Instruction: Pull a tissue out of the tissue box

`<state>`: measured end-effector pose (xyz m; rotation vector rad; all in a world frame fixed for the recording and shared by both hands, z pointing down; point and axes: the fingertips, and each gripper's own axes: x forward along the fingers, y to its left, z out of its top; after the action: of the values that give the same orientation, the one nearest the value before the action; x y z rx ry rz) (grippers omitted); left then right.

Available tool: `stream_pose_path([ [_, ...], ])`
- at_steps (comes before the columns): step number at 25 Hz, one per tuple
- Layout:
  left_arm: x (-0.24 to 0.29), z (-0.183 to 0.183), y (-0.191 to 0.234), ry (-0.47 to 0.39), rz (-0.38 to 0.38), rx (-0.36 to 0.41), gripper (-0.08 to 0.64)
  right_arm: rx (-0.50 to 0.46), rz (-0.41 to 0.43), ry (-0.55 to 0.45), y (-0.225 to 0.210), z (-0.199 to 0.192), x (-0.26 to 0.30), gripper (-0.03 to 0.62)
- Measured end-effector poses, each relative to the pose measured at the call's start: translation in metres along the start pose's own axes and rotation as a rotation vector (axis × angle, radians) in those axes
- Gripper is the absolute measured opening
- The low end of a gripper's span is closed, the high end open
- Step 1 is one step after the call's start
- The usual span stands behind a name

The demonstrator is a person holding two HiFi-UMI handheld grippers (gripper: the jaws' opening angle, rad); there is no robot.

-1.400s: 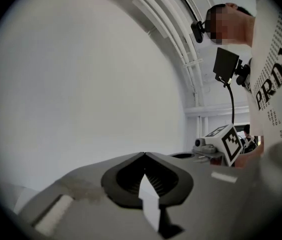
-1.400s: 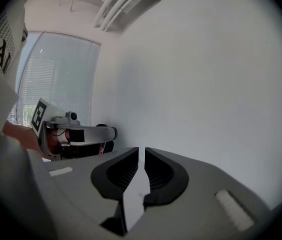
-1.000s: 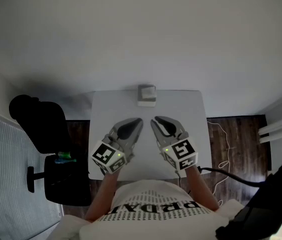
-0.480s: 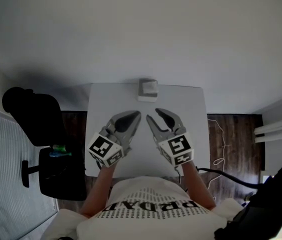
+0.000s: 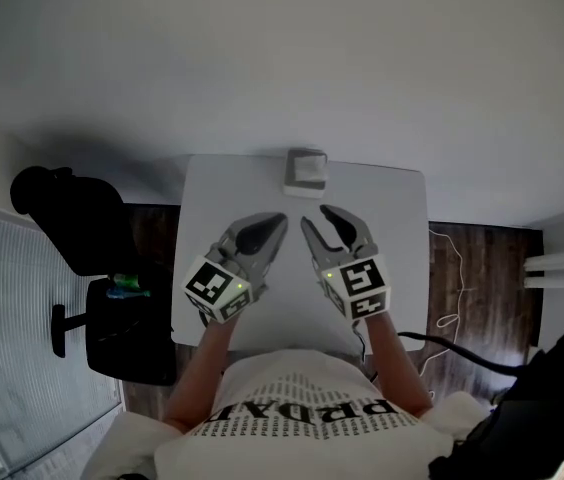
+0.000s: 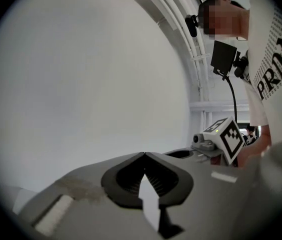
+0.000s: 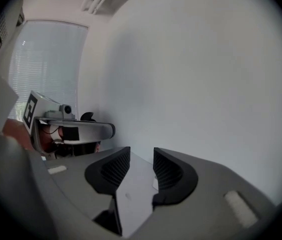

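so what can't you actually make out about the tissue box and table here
tissue box: too small in the head view to tell whether anything sticks out of it.
tissue box also: out of frame in the left gripper view.
table: near edge hidden in the head view by the person's shirt.

The table [image 5: 212,218] is a flat pale grey-white, and the tissue box [image 5: 305,171] is much the same off-white, both close in tone to the plain pale wall [image 5: 282,58]. The floor [image 5: 477,268] is dark brown wood with plank lines, and the chair [image 5: 67,228] is black. The shirt [image 5: 302,413] is white, with black lettering over rows of fine black dots.
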<state>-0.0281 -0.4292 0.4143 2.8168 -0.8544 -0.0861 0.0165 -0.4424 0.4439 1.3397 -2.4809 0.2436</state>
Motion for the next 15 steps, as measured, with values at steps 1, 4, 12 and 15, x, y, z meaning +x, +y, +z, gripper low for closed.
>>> stream_pose_path([
  [1, 0.004, -0.003, 0.003, 0.007, 0.0, 0.002, -0.008, 0.001, 0.0, 0.001, -0.003, -0.002, 0.004, 0.153],
  [4, 0.016, -0.011, 0.013, 0.024, 0.001, -0.002, -0.008, 0.016, 0.004, 0.014, -0.014, -0.009, 0.017, 0.153],
  [12, 0.047, -0.038, 0.042, 0.059, 0.023, -0.015, -0.008, 0.082, -0.024, 0.077, -0.051, -0.043, 0.052, 0.153],
  [15, 0.058, -0.051, 0.053, 0.066, 0.02, -0.023, -0.008, 0.101, -0.042, 0.093, -0.063, -0.055, 0.066, 0.153],
])
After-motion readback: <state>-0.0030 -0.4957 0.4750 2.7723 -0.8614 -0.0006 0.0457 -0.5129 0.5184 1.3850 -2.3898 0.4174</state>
